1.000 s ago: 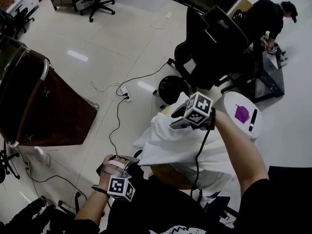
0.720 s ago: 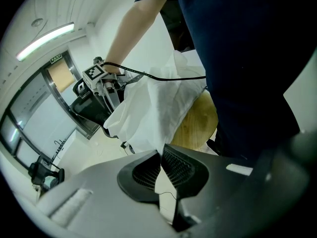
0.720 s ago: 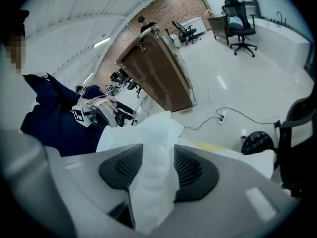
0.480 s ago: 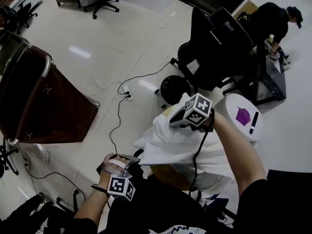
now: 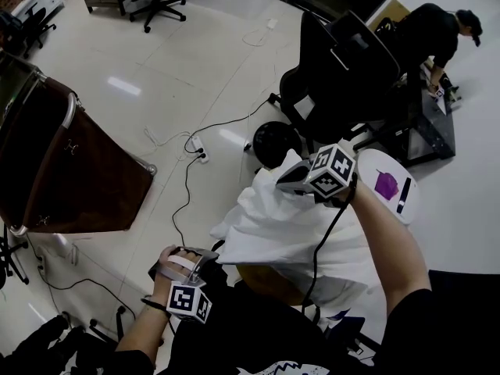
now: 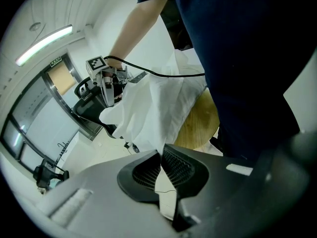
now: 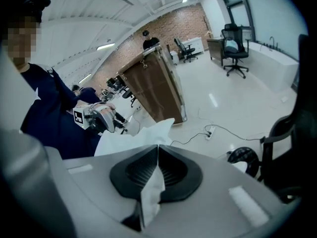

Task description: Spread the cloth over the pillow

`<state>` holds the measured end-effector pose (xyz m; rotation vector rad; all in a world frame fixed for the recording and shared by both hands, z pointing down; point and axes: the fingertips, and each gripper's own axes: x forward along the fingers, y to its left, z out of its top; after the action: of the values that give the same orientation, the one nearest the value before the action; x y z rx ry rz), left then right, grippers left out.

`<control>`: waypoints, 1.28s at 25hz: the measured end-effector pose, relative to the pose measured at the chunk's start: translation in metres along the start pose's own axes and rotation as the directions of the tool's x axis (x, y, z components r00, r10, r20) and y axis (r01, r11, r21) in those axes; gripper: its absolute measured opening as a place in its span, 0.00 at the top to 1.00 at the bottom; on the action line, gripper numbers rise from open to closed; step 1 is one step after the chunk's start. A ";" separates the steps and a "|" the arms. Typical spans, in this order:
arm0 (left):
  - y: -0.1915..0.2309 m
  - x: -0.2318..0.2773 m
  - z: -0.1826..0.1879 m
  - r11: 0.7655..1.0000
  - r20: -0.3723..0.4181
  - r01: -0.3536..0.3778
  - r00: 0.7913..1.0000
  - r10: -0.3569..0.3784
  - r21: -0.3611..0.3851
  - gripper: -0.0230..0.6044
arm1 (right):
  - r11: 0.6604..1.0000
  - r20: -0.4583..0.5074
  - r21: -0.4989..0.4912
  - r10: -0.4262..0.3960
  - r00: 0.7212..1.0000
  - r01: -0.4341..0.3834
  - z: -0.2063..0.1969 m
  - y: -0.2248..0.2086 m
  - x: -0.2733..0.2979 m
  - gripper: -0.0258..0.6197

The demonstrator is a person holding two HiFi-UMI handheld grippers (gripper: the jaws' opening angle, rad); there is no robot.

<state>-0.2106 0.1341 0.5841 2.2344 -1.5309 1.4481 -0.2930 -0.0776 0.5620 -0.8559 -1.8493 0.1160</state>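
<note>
**Both jaws pinched on the cloth [image 5: 273, 225]**

Jaws on my left gripper [image 5: 209, 255] are fully together, and in its own view [image 6: 161, 170] a thin edge of the white cloth [image 6: 148, 108] is nipped between the ribbed pads [image 6: 178, 166]. On my right gripper [image 5: 283, 183] the jaws have just been closing; its view [image 7: 157, 170] shows them now clamped on a fold of cloth [image 7: 133, 140] that comes up through the pads and hangs out behind them.

From the left jaws the cloth runs up and away to the right jaws, sagging in loose folds between the two. Under that span, just beyond the left jaws, I see a round wooden top [image 5: 266, 278] that the cloth drapes across. I cannot tell the pillow apart from the white folds heaped there.

Past the right jaws stands a black chair [image 5: 344, 76]. Off to their right is a small white table [image 5: 414, 209] with a purple thing [image 5: 387, 183] on it. Well to the left of both jaws sits a brown cabinet [image 5: 70, 170], with white floor and a trailing cable between it and the cloth.
</note>
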 end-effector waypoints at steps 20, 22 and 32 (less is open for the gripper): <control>0.074 -0.035 -0.012 0.967 -0.068 -0.184 0.978 0.198 0.174 0.96 | 0.798 0.022 0.112 -0.598 0.801 0.593 -0.011 -0.160 -0.123 0.94; 0.070 -0.029 -0.021 0.969 -0.085 -0.171 0.978 0.188 0.179 0.96 | 0.768 0.008 0.121 -0.634 0.773 0.629 -0.016 -0.174 -0.125 0.94; 0.049 0.026 -0.078 0.980 -0.153 -0.066 0.984 0.096 0.188 0.96 | 0.636 -0.097 0.105 -0.759 0.644 0.765 -0.033 -0.235 -0.116 0.94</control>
<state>-0.2970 0.1317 0.6255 2.1060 -1.5109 1.8130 -0.3605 -0.3314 0.5926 0.0878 -1.9877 -0.3141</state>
